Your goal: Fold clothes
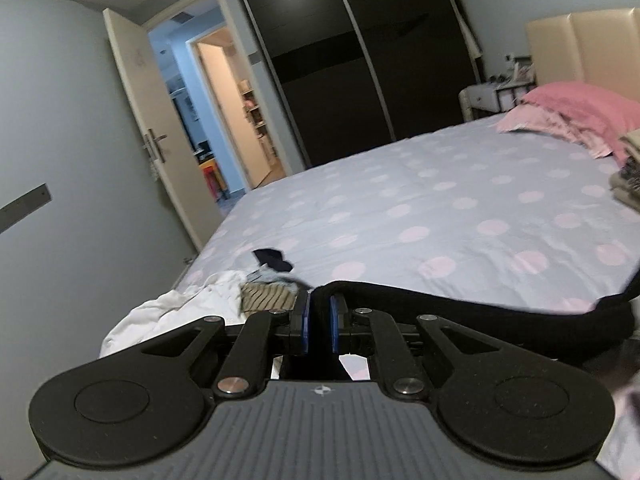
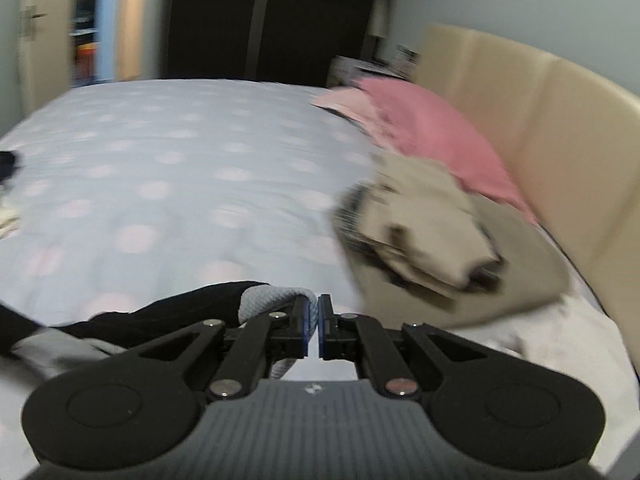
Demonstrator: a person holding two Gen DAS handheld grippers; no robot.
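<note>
A bed (image 1: 460, 208) fills most of both views, covered with a pale blue sheet (image 2: 160, 160) dotted with pink spots. A pink pillow (image 1: 584, 110) lies at its head, against a cream padded headboard (image 2: 532, 120). Beyond the bed stands a dark wardrobe (image 1: 352, 60) with sliding doors. Between wardrobe and headboard sits a small bedside table (image 1: 492, 98) with blurred items on top. A cream door (image 1: 160, 136) with a metal handle stands open onto a lit hallway (image 1: 224, 120). The walls (image 1: 60, 120) are light grey.
</note>
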